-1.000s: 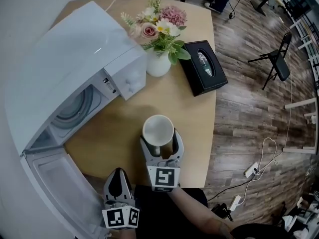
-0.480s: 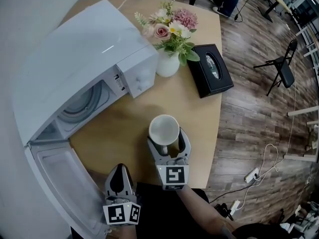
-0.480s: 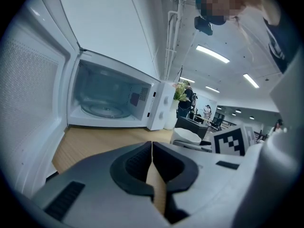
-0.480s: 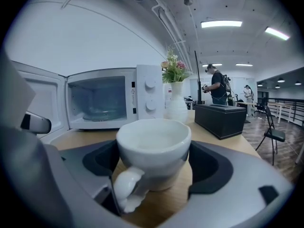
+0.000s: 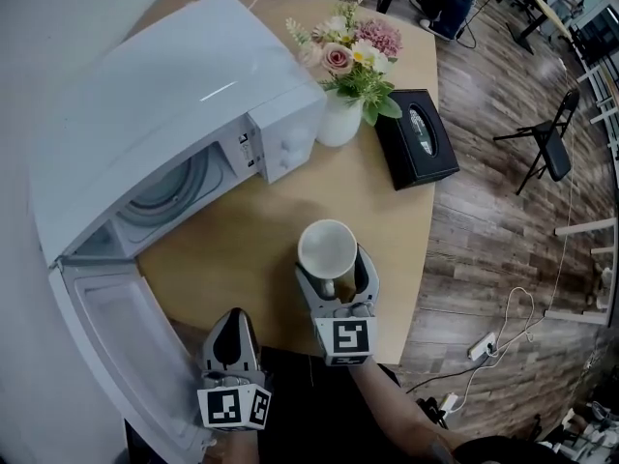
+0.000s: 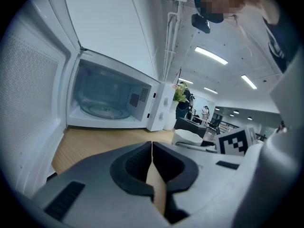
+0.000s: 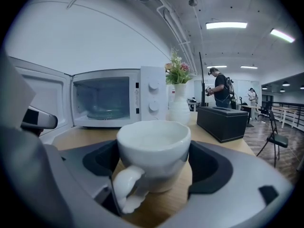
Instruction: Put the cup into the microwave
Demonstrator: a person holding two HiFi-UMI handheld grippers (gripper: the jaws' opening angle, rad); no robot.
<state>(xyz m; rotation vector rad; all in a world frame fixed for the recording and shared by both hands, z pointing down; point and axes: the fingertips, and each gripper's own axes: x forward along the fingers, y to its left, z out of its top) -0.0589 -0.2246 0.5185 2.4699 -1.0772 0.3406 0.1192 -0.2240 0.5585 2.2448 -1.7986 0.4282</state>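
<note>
Right gripper view puts the jaws of the right gripper [image 7: 154, 172] closed in on the cup [image 7: 153, 148]. Their dark pads [image 7: 211, 167] press its two side walls low on the body, and the handle [image 7: 124, 189] points back toward the camera between them.

We judge the cup to be glazed ceramic: stiff, smooth enough to slip, fairly weighty, and likely to chip if knocked on a hard edge. A grip across the round body below the rim, as it is now, looks sound to us, provided we keep it upright and level.

It is plain white, wide-mouthed, with a thick looped handle, and it looks empty.

It sits near the front edge of the tan table [image 5: 242, 249]. We cannot tell whether its foot touches the wood. The microwave [image 5: 174, 95] stands well apart, ahead and to the left, with its door [image 5: 126, 356] swung wide.

Our left gripper [image 6: 152, 146] has its jaws together on nothing, beside that door. A vase [image 5: 338, 119] and a black box [image 5: 416, 138] stand further back.
</note>
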